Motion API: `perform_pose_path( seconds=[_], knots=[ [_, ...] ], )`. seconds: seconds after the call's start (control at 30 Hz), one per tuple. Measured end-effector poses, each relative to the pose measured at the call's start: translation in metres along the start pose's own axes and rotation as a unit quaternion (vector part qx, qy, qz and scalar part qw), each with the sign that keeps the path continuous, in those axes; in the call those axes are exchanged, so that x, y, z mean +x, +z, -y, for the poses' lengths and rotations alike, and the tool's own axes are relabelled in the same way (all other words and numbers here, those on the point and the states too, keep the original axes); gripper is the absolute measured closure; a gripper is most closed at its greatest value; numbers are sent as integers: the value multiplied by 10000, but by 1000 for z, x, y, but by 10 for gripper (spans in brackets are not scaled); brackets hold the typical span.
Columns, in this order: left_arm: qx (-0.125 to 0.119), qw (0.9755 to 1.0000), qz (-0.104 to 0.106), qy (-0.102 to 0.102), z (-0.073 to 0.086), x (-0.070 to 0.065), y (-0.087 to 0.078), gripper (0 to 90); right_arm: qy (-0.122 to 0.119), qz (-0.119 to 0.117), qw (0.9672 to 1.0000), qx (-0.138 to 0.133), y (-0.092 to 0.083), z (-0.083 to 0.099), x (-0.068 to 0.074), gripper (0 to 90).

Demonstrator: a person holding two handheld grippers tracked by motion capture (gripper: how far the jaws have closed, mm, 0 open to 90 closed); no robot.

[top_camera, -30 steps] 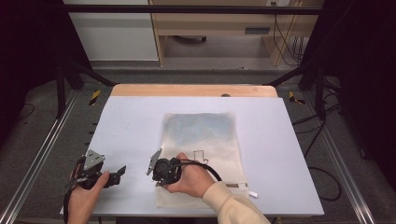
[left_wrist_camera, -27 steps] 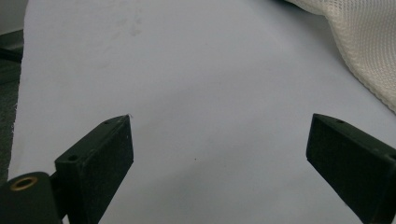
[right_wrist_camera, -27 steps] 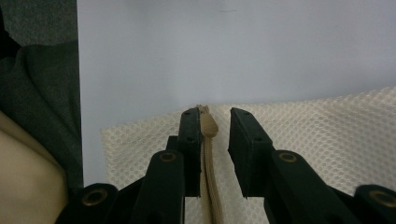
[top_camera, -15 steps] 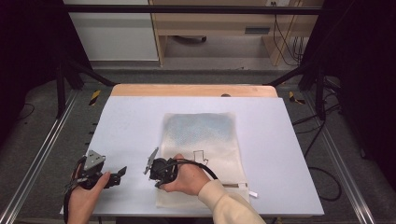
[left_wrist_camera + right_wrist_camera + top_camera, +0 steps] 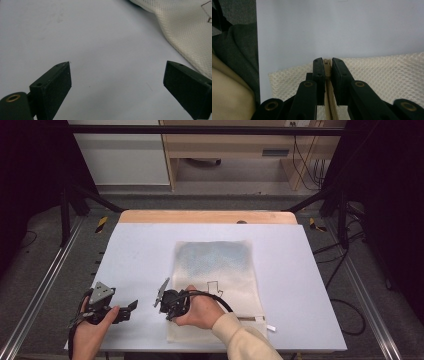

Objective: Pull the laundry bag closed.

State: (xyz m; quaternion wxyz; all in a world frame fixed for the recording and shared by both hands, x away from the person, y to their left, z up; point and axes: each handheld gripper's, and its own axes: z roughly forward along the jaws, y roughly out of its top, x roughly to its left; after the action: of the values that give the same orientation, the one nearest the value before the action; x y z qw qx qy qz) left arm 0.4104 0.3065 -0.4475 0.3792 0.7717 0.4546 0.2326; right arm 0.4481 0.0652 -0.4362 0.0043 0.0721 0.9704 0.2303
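A cream mesh bag (image 5: 215, 265) lies flat on the white table (image 5: 300, 270), with a bluish patch at its far end and a small outlined mark near its middle. My right gripper (image 5: 167, 311) sits at the bag's near left corner. In the right gripper view it (image 5: 327, 62) is shut on the tan zipper (image 5: 328, 90) that runs along the mesh (image 5: 387, 72). My left gripper (image 5: 132, 306) rests to the left of the bag; it (image 5: 117, 82) stands open over bare table, with the bag's edge (image 5: 180, 22) at the upper right.
A wooden strip (image 5: 207, 216) borders the table's far edge. Metal rails (image 5: 45, 285) run along both sides, and cables (image 5: 345, 305) lie on the floor at the right. A small white tag (image 5: 270, 327) lies by the bag's near right corner.
My right hand has shifted slightly to the left along the bag's near edge, still shut on the zipper. The left gripper has hardly moved.
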Motion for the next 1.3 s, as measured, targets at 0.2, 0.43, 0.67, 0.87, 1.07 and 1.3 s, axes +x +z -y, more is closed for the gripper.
perform_pose_path(
  seconds=[0.2, 0.43, 0.67, 0.87, 1.07, 1.3],
  knots=[
    [-34, 9995, 291, -115, 2, -10, -11, 77, -70, 6, 9998, -186, -9, 2, 2, 819],
    [58, 9963, 815, -252, 7, -30, -15, 83, -37, 32, 9984, -562, -24, 9, 0, 820],
    [255, 9922, 1210, -164, 11, -55, -11, 88, 15, 47, 9959, -901, -27, 13, -4, 820],
    [302, 9890, 1448, -51, 8, -70, -7, 104, 27, 144, 9952, -971, -27, 15, 0, 820],
    [272, 9861, 1639, -32, 5, -81, 1, 105, 48, 163, 9954, -946, -25, 14, 2, 820],
    [285, 9837, 1774, -83, 2, -88, 12, 137, 43, 166, 9953, -956, -27, 13, 3, 820]
  ],
)
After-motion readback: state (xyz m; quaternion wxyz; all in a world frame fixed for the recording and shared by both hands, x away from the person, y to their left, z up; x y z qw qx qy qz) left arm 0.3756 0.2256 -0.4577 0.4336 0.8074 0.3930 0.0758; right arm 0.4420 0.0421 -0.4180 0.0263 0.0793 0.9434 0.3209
